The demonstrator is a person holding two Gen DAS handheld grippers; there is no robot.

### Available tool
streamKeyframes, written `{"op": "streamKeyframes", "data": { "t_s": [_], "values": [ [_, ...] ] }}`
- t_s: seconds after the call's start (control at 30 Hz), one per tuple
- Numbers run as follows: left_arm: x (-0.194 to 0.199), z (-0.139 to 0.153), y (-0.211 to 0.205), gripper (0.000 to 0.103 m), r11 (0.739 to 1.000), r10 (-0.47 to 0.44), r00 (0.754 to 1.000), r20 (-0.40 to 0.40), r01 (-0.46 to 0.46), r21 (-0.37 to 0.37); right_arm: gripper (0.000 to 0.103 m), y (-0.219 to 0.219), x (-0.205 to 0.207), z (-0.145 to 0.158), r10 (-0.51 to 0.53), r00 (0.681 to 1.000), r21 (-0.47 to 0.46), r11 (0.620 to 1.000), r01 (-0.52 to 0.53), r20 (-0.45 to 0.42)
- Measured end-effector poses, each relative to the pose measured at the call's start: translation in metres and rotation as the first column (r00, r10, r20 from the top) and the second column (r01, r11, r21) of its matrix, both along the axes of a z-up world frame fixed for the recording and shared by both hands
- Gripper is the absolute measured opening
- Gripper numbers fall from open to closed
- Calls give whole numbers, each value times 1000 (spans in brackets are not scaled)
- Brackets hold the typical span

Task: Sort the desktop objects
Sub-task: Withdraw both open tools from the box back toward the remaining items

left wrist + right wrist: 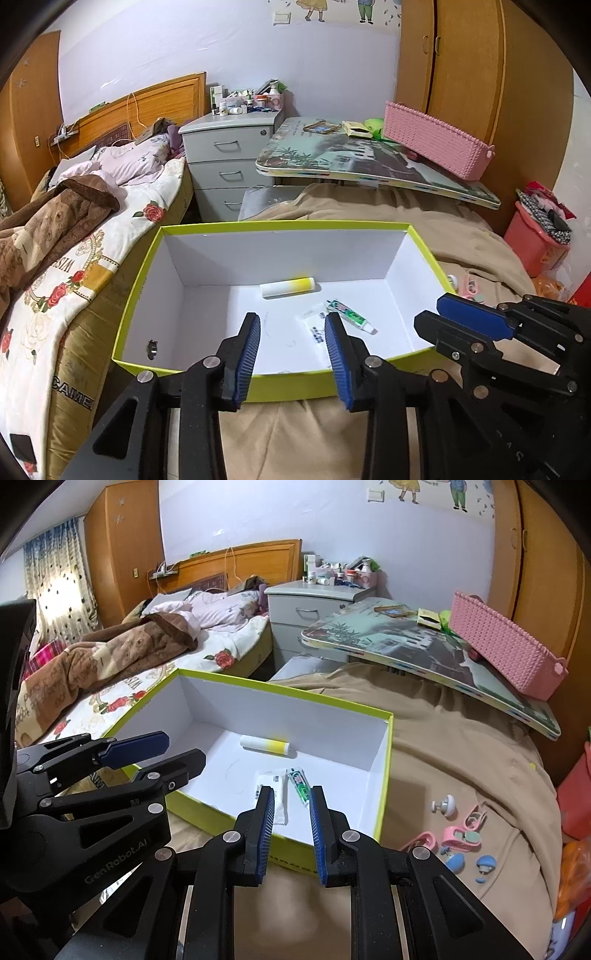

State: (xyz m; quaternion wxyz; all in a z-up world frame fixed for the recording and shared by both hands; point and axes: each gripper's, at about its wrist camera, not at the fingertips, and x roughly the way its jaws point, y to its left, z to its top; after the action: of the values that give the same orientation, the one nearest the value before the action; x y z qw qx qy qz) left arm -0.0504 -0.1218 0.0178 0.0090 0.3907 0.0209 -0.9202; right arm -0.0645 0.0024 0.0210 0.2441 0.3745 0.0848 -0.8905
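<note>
Left wrist view, my left gripper: I am holding it spread wide and gripping nothing, hovering over the near rim of the box; my right gripper is showing at 3 o'clock, fingers apart.
Left wrist view, contents: a white-and-yellow tube is lying at 12 o'clock on the box floor; a green toothpaste tube and a white sachet are lying at 1 o'clock.
Right wrist view, my right gripper: I am keeping it parted and empty, above the box's near edge; the toothpaste tube is lying just beyond the tips.
Right wrist view, loose things: pink clips, a white knob and blue knobs are lying on the tan blanket at 3 o'clock, outside the box.
Handling: I am judging the clips light, rigid and slippery, best pinched across the body; the knobs could roll.
</note>
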Motion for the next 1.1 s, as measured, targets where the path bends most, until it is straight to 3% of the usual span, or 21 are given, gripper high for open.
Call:
{"op": "streamKeyframes", "data": {
  "t_s": [1.1],
  "values": [
    [19, 8, 70, 39, 987, -160, 987, -33, 160, 13, 27, 82, 35, 4, -101, 995, -53, 994, 100, -24]
  ]
}}
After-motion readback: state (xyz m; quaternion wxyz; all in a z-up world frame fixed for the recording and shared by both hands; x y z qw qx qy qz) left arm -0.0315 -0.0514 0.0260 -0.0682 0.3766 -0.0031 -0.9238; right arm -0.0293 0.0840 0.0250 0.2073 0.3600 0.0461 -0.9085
